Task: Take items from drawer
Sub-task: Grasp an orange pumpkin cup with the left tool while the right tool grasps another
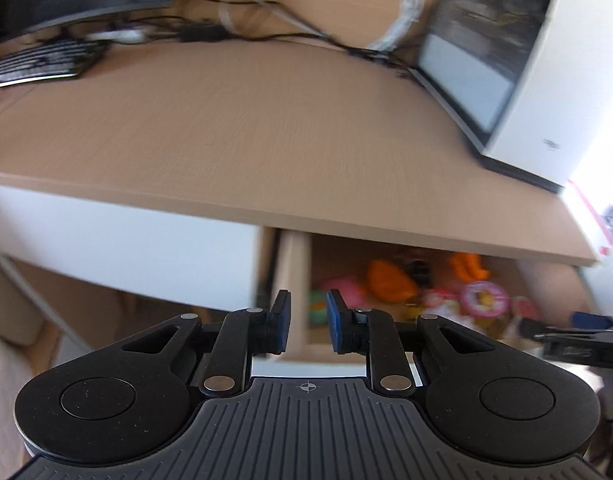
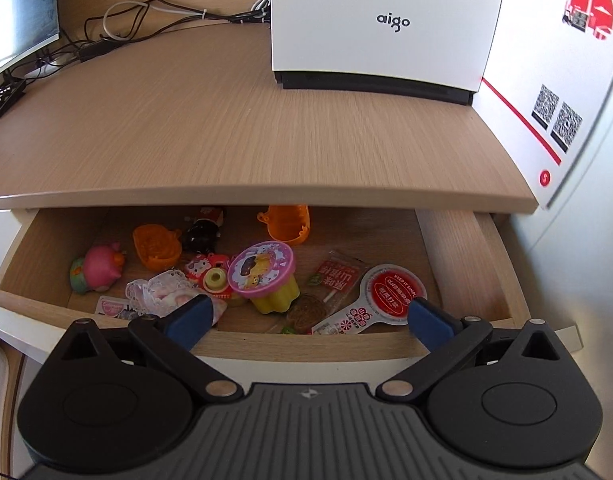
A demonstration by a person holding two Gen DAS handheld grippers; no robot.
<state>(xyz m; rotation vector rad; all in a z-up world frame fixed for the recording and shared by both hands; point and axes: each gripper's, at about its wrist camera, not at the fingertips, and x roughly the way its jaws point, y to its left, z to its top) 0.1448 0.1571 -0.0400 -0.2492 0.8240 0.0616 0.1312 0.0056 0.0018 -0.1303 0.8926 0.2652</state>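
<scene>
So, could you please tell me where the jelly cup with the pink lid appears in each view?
Left wrist view: jelly cup, blurred, lower right, inside the open drawer.
Right wrist view: centre, mid-drawer, just beyond the open right gripper.
Shared landmark: white aigo case on the desk.

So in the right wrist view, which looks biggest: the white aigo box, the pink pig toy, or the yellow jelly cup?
Largest to smallest as they look:
1. white aigo box, by far
2. yellow jelly cup, counting its purple lid
3. pink pig toy
The last two look close.
</scene>
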